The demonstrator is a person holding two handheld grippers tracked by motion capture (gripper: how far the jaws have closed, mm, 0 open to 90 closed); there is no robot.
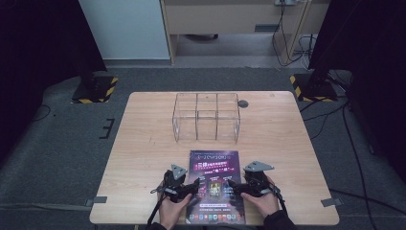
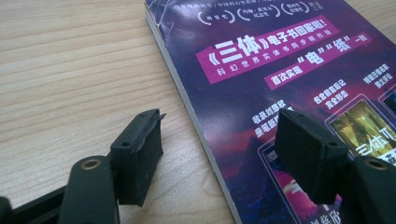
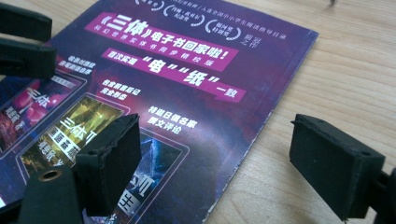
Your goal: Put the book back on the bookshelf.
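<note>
Nearest, the left tool (image 1: 187,188) and right tool (image 1: 238,188) flank a purple book (image 1: 213,184) lying flat at the desk's (image 1: 143,143) near edge, each with jaws apart and straddling one long edge, gripping nothing yet. That stance probably readies a two-sided lift. Farther off stands a clear divided box (image 1: 207,116), likely where the book goes.

Glossy paper magazine (image 1: 213,187) on a matt wooden table (image 1: 143,143).

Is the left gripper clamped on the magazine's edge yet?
Apart. In the left gripper view, the left gripper straddles the magazine edge, with bare table showing beside one pad.
</note>
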